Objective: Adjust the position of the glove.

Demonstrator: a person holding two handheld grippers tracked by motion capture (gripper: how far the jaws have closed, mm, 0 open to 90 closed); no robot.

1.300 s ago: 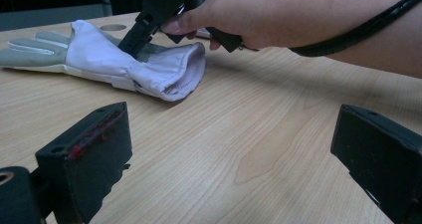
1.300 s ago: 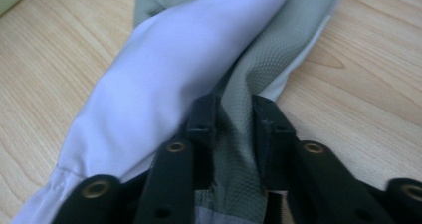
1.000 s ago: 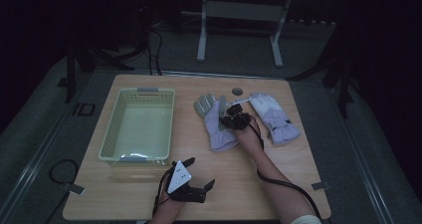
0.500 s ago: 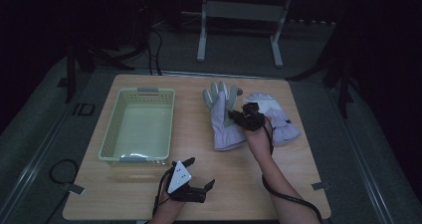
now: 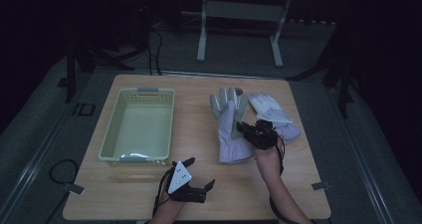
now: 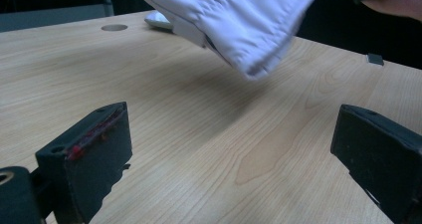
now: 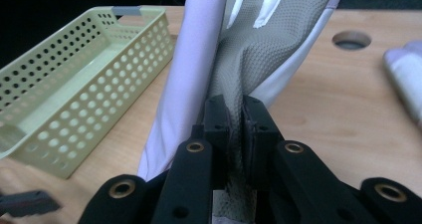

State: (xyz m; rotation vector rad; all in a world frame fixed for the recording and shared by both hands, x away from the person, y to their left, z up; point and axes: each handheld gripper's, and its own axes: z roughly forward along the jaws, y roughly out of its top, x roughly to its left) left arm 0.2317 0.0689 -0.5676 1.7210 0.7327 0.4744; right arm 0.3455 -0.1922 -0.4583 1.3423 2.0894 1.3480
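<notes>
While my right jaws (image 5: 247, 130) pinch the soft glove (image 5: 230, 129) right of the basket (image 5: 137, 126), I should lift it high over the rim. From the left jaws (image 6: 224, 149), wide apart, its padded white cuff hangs above the desk (image 6: 164, 109). Close up, grey dotted palm fabric sits clamped beside the perforated plastic basket.

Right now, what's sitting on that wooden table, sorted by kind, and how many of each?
Gloves: 2, a held glove pinched in the right tongs and a second glove lying beside it.
Baskets: 1, a pale green basket.
Tongs: 2, counting the left tongs standing open near the table's front edge.
Total: 5
</notes>
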